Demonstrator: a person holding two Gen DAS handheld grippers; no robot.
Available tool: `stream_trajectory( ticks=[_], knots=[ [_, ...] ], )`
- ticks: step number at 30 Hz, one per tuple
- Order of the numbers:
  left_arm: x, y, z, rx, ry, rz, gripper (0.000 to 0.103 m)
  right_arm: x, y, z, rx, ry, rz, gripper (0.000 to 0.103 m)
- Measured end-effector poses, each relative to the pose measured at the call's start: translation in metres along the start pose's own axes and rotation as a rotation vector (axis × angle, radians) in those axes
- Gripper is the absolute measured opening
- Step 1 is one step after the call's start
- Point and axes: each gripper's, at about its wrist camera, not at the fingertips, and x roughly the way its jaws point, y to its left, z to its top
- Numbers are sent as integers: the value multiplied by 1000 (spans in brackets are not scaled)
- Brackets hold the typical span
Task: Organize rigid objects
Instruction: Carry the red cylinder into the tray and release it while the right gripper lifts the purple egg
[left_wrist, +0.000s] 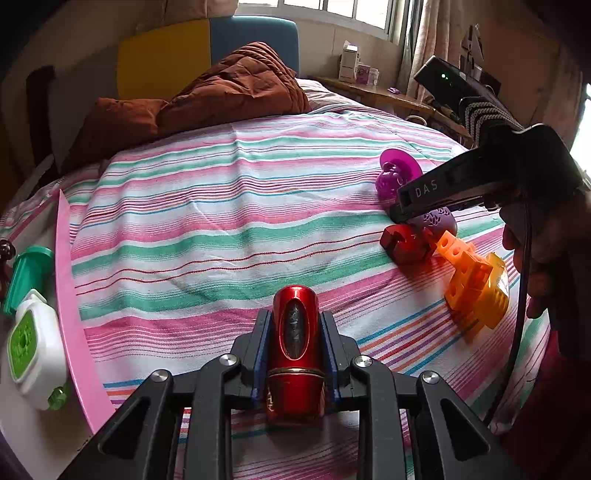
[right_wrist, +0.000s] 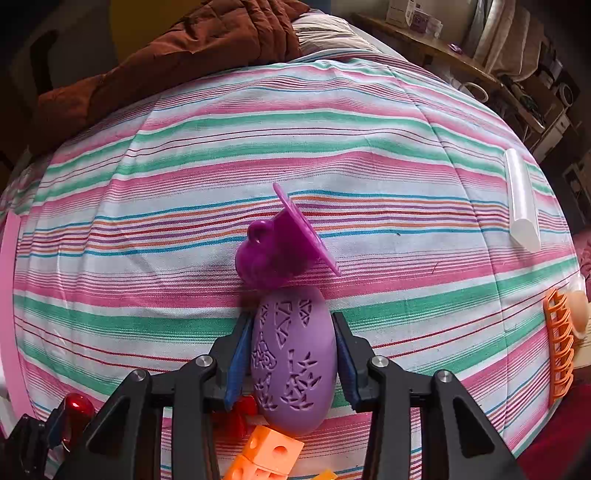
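While the bed (left_wrist: 229, 192) carries the whole scatter on its striped sheet, the sorting looks only part done. Far left, beyond a pink board's edge (left_wrist: 68, 280), sit a green-and-white dispenser (left_wrist: 31, 347) and a green cap (left_wrist: 27, 273). Next comes the left gripper (left_wrist: 295, 332), clenched on a red metallic cylinder (left_wrist: 295, 321) whose long axis runs straight out along the fingers — held just above the sheet, well apart from the rest. Further right lies the cluster: a red clip (left_wrist: 406, 243), an orange block piece (left_wrist: 476, 284), a magenta perforated toy (right_wrist: 273, 251), and the purple egg (right_wrist: 293, 354). The right gripper (right_wrist: 291, 347) straddles that egg, pointing steeply down; its jaws stand close at either flank, yet I cannot tell whether the pads truly press. The egg's long axis lies along the fingers, its far tip touching the magenta toy — so lifting it cleanly probably turns on drawing back from that neighbour. A clear tube (right_wrist: 522, 199) and an orange comb-like piece (right_wrist: 559, 347) wait at far right.
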Motion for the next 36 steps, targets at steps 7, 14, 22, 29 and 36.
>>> stream_trajectory(
  ticks=[7, 14, 22, 29, 36],
  knots=[
    [-34, 2, 10, -41, -58, -50, 26, 3, 23, 3, -116, -43, -78, 41],
    [-76, 26, 18, -128, -108, -86, 26, 0, 28, 3, -120, -51, -91, 42],
    [-119, 121, 5, -376, -138, -2, 26, 0, 28, 2, -117, -52, -91, 42],
    [-126, 199, -38, -565, -91, 135, 26, -2, 32, 0, -142, -62, -114, 42],
    [-105, 209, -44, -559, -45, 163, 26, -2, 32, 0, -147, -64, -117, 42]
  ],
)
